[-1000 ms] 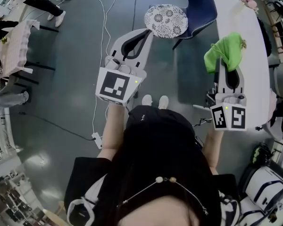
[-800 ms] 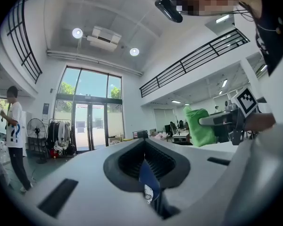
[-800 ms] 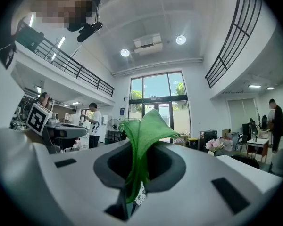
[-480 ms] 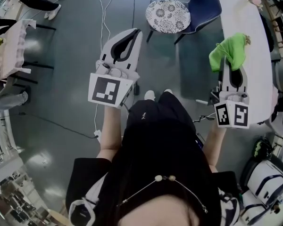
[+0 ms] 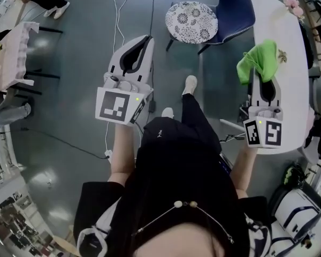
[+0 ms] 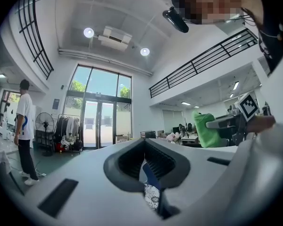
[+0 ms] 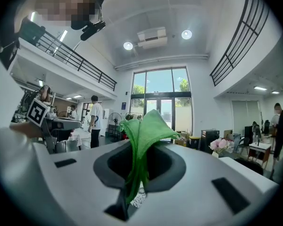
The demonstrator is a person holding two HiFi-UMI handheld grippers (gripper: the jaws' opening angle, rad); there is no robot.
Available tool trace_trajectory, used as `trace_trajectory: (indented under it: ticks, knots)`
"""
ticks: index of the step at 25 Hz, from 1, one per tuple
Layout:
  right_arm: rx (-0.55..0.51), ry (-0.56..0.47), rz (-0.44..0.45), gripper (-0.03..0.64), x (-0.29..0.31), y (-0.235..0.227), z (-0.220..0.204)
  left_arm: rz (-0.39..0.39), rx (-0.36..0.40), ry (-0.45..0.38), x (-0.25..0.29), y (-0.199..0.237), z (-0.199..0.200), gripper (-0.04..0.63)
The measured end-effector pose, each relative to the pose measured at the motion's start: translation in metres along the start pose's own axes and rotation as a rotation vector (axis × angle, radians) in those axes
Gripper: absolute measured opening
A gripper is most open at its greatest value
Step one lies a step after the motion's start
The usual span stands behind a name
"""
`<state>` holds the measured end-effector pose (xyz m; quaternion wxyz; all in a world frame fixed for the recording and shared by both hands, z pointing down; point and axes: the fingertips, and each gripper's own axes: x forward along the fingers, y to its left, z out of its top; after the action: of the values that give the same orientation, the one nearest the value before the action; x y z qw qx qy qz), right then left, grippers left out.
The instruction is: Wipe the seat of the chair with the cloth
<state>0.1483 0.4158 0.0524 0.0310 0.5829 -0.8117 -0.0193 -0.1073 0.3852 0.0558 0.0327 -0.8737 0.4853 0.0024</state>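
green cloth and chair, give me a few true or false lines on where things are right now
1. The green cloth is clamped in the right gripper's jaws. True.
2. The cloth lies on the chair seat. False: it hangs from the right gripper, apart from the chair.
3. The left gripper holds nothing. True.
4. The seat is plain black. False: it is round and pale with a dark floral pattern.
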Motion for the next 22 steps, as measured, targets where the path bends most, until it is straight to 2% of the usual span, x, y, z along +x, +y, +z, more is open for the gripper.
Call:
trace_trajectory:
  ticks: [12, 17, 22]
  knots:
    - [-0.054, 0.066, 0.115, 0.051, 0.165, -0.111, -0.024, 0.056, 0.008, -0.069, 0.183, 0.05, 0.008, 0.006]
    - [-0.091, 0.127, 0.2, 0.051, 0.226, -0.126, -0.045, 0.106, 0.02, -0.045, 0.217, 0.07, 0.002, 0.006]
    - [-0.134, 0.176, 0.265, 0.051, 0.276, -0.116, -0.062, 0.136, 0.0, -0.008, 0.229, 0.098, -0.011, 0.005]
